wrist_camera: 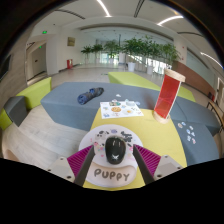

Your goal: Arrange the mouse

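A black mouse (116,150) lies on a white mouse pad (112,176) printed with the word PUPPY. The pad rests on the yellow table top (158,138). My gripper (114,153) is open. Its magenta pads (83,160) stand on either side of the mouse, with a gap between each finger and the mouse. The mouse rests on the pad between the fingers, and the pad's near part lies under them.
Beyond the fingers lies a white sheet (121,108) with small dark items on it. A tall red container (168,96) stands to its right. A dark object (90,95) lies on the grey-blue surface to the left. Small bits (187,128) lie at the right.
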Demonstrator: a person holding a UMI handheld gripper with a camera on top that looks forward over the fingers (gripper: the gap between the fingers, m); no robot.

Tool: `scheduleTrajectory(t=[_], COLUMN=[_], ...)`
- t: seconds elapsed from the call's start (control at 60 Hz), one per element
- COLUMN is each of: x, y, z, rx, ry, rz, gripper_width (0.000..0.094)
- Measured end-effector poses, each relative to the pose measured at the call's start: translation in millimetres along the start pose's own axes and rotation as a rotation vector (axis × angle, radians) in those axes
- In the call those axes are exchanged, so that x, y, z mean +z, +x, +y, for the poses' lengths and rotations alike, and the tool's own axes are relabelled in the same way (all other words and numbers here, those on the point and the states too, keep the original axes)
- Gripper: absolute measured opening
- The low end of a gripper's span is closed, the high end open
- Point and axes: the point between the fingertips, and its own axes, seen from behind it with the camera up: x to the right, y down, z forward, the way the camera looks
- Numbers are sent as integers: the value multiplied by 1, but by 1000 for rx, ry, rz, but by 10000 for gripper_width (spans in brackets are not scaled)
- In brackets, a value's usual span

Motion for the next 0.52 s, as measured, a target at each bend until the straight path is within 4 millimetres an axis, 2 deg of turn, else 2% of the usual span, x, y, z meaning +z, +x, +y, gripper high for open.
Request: scheduleTrajectory(t=[0.117,0.233,0.35,0.517], x=[-52,-86,-103,-104], y=[-9,-16,-15,2], z=[0,10,20,28], rx=[-18,-16,-16,14], ry=[46,68,70,77], rz=[-19,-42,-61,-47], gripper_width=[839,838,833,836])
